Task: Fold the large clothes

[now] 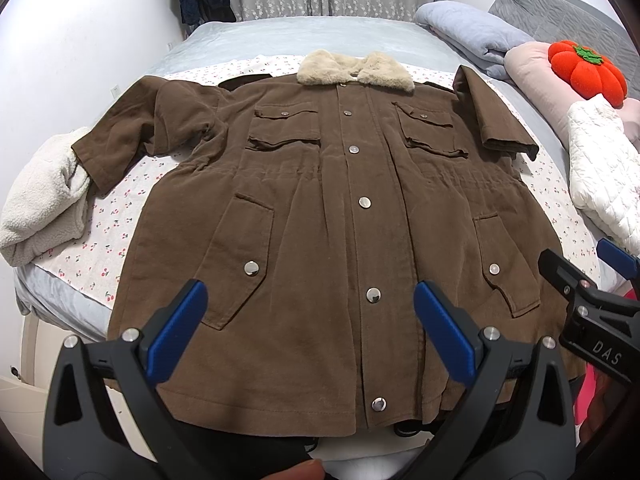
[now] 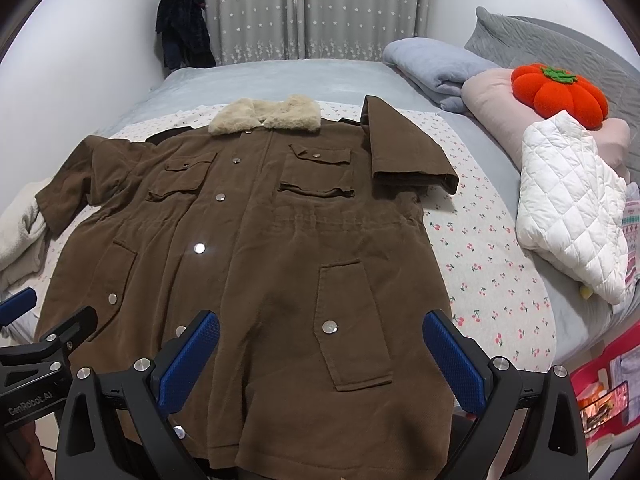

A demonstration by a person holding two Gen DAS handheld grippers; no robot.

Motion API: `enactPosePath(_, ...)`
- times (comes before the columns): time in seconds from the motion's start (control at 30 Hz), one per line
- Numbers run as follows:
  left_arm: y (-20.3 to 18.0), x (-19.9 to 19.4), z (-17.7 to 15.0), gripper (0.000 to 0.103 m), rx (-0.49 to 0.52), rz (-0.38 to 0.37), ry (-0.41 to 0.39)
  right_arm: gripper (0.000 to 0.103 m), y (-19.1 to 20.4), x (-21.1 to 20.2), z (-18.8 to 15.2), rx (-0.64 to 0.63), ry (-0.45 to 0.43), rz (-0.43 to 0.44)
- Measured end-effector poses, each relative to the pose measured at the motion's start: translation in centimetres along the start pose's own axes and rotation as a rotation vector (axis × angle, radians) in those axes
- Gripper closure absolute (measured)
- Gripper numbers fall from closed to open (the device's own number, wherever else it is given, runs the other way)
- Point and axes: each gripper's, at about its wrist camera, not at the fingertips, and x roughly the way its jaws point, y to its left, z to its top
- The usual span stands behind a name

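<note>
Blue-padded fingers (image 1: 444, 332) of the left claw (image 1: 310, 328) frame the bottom of the left wrist view, spread wide with nothing between them, hovering above the hem of the brown coat (image 1: 332, 216). A fingertip (image 1: 304, 471) of the person shows at the very bottom edge. The right claw (image 2: 320, 360) is likewise wide open and holds nothing, poised over the coat's lower right side, near a flap pocket with a snap (image 2: 329, 326).

The coat lies face up on the bed (image 1: 280, 36), spread over a white sheet printed with cherries (image 2: 488, 272), hem toward the cameras and its cream fur collar (image 1: 356, 68) at the far end. Its front is closed by a line of metal snaps, and 4 flap pockets show. Both sleeves lie out to the sides; the right one (image 2: 404, 148) is bent so its cuff rests by the chest pocket.

Beside the coat on the left lies a cream fleece garment (image 1: 44, 200). To the right lie a white quilted jacket (image 2: 572, 208), an orange pumpkin cushion (image 2: 560, 94), a pink pillow (image 2: 492, 96) and a folded pale blue blanket (image 2: 436, 64). Grey star-patterned curtains (image 2: 304, 8) hang behind, with dark clothing (image 2: 184, 20) on the wall.
</note>
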Motion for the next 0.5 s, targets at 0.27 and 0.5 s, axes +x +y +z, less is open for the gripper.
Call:
enactPosePath(0.27, -0.05, 0.1, 0.03, 0.0, 0.003, 0.001, 0.004, 0.0, -0.12, 0.11, -0.1, 0.002, 0.002, 0.001)
enactPosePath(0.5, -0.22, 0.37, 0.05, 0.0, 0.006, 0.006, 0.01, 0.0, -0.34, 0.58, -0.29, 0.004, 0.009, 0.001)
